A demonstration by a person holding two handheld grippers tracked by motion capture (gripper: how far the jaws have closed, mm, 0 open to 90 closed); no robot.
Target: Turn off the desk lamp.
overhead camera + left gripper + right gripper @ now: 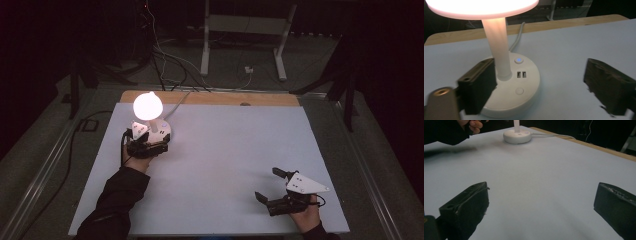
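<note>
In the high view the right claw [266,185] rests at about five o'clock on the worktop [225,165], jaws spread with nothing between them, and its own view shows bare surface between the two black jaws, with the lamp base [517,136] far off toward twelve o'clock. That leaves the right hand well apart from the work; the left is the nearer by a wide margin. The left claw [146,145] sits at about ten o'clock on the worktop, right up against the near side of the lamp [152,122], whose lit shade [147,105] glows above it. In the left gripper view the jaws stand released around the round white base [521,90]: the left jaw overlaps the base's edge at nine o'clock, just beside the upright stem [499,50], while the right jaw hangs apart at three o'clock over bare worktop. No pad visibly presses on anything. The lamp's long axis is vertical, so the stem rises straight between the jaws, offset toward the left one. The lit blue button [518,60] lies past the stem at one o'clock, with two USB ports [521,74] nearer. I judge any reach for that button calls for shifting the claw rightward and forward.
</note>
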